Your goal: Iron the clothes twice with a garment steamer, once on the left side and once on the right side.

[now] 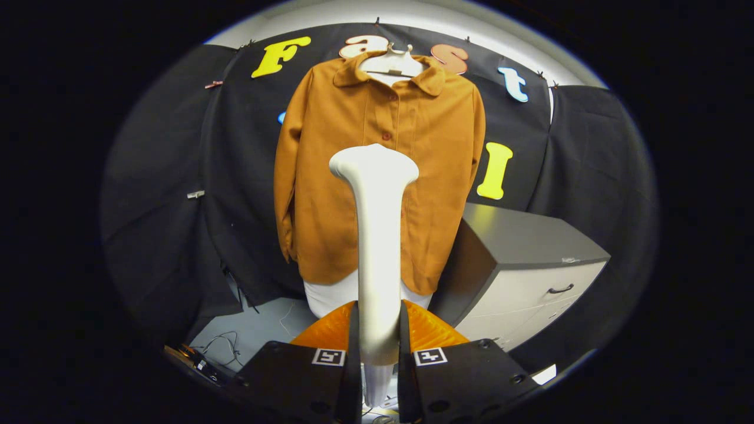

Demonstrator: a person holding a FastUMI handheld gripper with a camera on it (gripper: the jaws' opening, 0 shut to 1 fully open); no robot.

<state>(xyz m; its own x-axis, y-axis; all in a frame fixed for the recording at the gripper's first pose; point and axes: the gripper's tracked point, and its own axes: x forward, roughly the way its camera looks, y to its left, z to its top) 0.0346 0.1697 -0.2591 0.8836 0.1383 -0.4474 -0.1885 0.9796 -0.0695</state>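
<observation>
Steamer [377,247] handle upright, clamped between both gripper [377,359] fingers, head at the top facing the jacket [377,176]; nozzle face hidden. It covers the jacket's centre strip and lower buttons. Jacket hangs on a hanger [392,62] just beyond. Cabinet [524,277] crowds the right; left side open.

No word, brand or number can be read on anything here. The only signs are two small square black-and-white coded markers, one on the top of each black finger of the gripper [377,359]: the left marker [328,357] and the right marker [430,356] sit either side of the white garment steamer's handle [377,235], which both fingers press on. They carry blocky patterns, not letters, and nothing legible stands on the steamer itself.
</observation>
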